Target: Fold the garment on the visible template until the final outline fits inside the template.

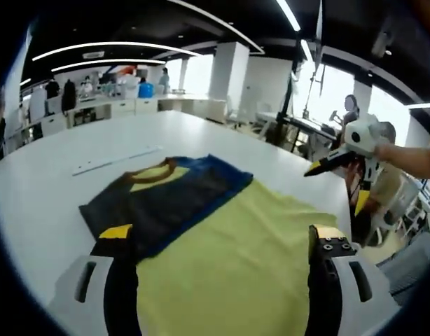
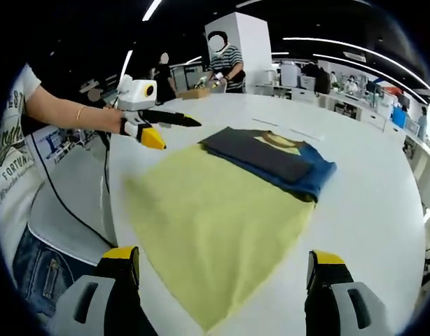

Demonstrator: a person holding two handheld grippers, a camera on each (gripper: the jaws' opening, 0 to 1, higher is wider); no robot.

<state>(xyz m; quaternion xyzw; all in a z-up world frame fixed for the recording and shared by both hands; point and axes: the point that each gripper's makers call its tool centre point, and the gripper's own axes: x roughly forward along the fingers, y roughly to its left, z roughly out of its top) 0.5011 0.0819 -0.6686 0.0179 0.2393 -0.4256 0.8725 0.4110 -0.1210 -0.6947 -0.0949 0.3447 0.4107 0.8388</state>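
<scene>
The yellow cloth garment with a dark navy and blue upper part (image 1: 201, 231) lies flat on the white round table (image 1: 54, 189), its long axis running away from my left tongs: the yellow hem end is nearest me and the collar end, with its brown neckband (image 1: 155, 170), points toward the far side of the table. The navy sleeve part is folded in over the chest.

In the right gripper view the same garment (image 2: 215, 210) runs diagonally, a yellow corner pointing at me and the blue end aiming up and to the right.

My left tongs (image 1: 222, 241) stand wide, both yellow-tipped jaws apart with the yellow cloth lying between them; I cannot tell whether they touch it. My right tongs (image 2: 222, 262) are also wide and hold nothing, just above the near corner.

In the left gripper view my right tongs (image 1: 341, 159) hover off the garment's right edge, held by my hand (image 1: 386, 150).

On my white T-shirt (image 2: 12, 161) I can read "FORTUN"; the rest is cut off.

A faint strip (image 1: 113, 161) lies beyond the collar.
</scene>
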